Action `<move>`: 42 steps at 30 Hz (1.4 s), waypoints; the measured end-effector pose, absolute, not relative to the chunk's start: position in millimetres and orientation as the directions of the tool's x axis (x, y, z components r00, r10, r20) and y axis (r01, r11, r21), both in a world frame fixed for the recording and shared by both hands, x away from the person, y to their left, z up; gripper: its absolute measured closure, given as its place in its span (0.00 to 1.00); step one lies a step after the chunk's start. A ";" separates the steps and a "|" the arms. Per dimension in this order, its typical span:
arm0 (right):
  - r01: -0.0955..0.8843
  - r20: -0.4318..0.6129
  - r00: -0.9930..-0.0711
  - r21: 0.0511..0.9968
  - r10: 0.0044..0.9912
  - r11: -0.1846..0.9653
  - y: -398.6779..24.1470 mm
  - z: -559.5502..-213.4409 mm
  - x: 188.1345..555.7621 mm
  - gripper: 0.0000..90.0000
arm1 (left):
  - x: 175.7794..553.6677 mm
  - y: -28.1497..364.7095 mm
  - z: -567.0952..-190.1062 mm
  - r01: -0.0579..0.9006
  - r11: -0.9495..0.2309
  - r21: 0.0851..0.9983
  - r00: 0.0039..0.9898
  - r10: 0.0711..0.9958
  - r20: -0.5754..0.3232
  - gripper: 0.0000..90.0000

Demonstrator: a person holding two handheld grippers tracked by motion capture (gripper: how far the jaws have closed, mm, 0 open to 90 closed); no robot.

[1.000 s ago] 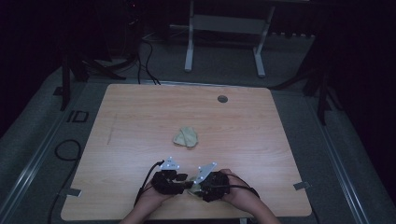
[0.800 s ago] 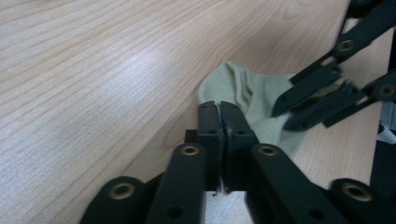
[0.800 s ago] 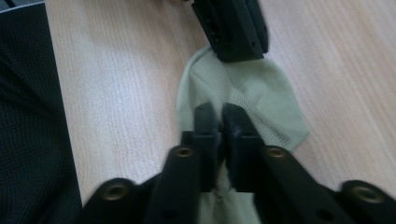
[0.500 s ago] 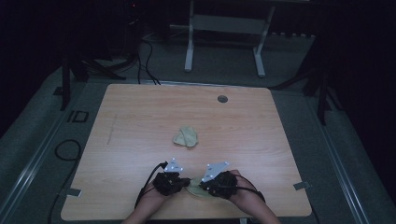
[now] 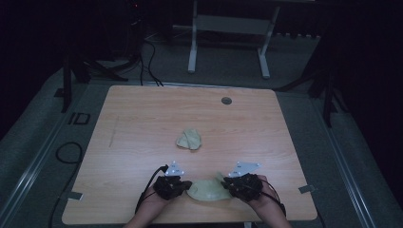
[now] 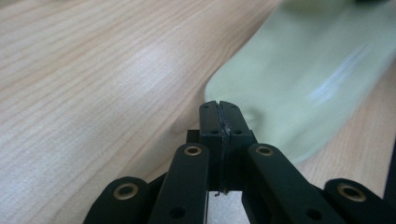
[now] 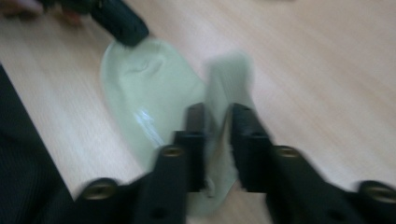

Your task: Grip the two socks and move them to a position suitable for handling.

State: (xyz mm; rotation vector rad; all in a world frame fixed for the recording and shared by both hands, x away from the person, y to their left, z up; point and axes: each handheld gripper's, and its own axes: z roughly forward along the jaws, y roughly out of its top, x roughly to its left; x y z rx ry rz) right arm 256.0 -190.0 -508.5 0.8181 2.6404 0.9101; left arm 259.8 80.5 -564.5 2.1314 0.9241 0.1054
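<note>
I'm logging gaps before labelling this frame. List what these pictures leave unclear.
- Right gripper: motion blur; jaws apart, contact with the pale green sheet uncertain.
- Left gripper: jaws together at the sheet's edge; pinch itself unclear.
- Crumpled piece: high view, too small to identify.
- Round spot: high view, too small.

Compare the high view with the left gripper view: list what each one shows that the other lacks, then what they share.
High view alone: the whole table, a second crumpled pale green piece at its middle, a dark round spot near the far edge, the right gripper, and both hands. Left gripper view alone: the left gripper up close, jaws pressed together at the edge of the green sheet. Shared: that sheet and the wooden tabletop.
</note>
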 end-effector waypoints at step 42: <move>0.514 0.018 -0.763 0.622 0.646 0.591 -220.0 -532.8 256.2 0.60 | 235.7 108.1 -550.2 0.518 -0.363 0.774 0.748 0.631 -0.205 0.74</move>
